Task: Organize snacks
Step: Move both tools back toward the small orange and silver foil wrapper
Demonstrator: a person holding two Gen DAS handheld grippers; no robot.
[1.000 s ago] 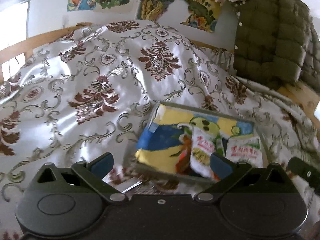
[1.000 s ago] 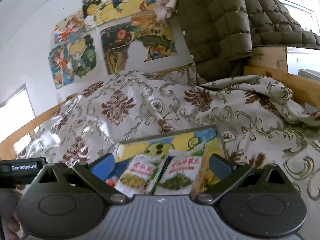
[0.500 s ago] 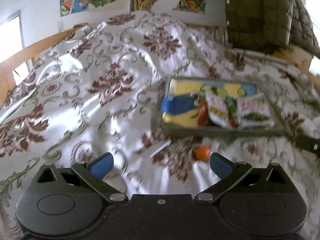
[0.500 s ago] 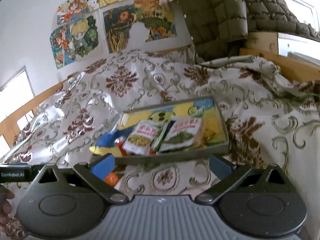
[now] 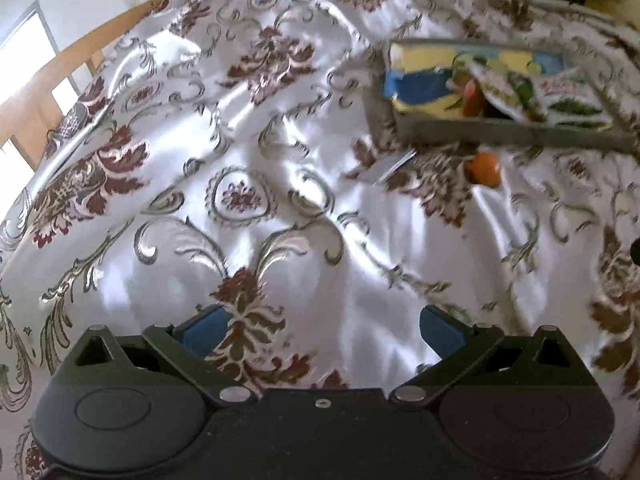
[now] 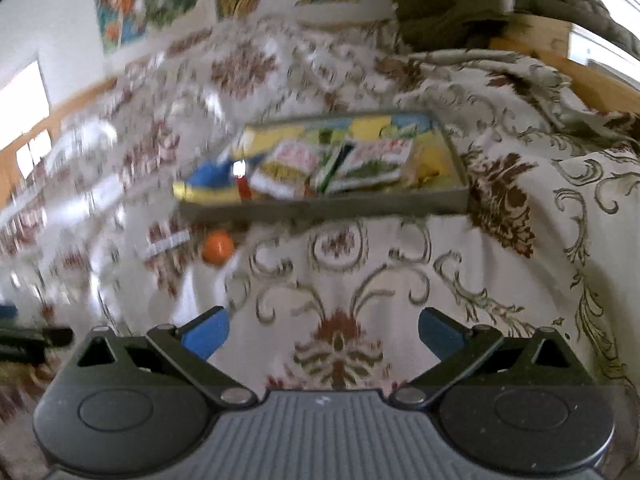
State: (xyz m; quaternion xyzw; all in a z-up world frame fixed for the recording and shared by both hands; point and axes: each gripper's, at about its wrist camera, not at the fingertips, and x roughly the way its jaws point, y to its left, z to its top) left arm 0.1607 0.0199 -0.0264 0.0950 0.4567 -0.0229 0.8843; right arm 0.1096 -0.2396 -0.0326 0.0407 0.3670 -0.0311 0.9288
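Observation:
A shallow grey tray (image 5: pixel 516 134) (image 6: pixel 320 210) with a colourful printed bottom lies on the bedspread. It holds two white-and-green snack packets (image 5: pixel 570 102) (image 6: pixel 372 164) and a blue-and-yellow bag (image 5: pixel 420 88) (image 6: pixel 212 184). An orange round snack (image 5: pixel 485 168) (image 6: pixel 217 247) lies on the cloth just in front of the tray. A thin white strip (image 5: pixel 390 166) (image 6: pixel 164 242) lies beside it. My left gripper (image 5: pixel 322 326) is open over bare cloth, well short of the tray. My right gripper (image 6: pixel 323 330) is open too, nothing between its fingers.
A glossy white bedspread (image 5: pixel 248 208) with brown floral pattern covers the bed. A wooden bed rail (image 5: pixel 72 68) runs along the left. An olive quilted jacket (image 6: pixel 440 4) hangs at the back. Posters (image 6: pixel 152 4) hang on the wall.
Both grippers have pulled back from the tray, which now appears farther off and higher in each view. The orange snack and white strip came into sight. Both stayed open.

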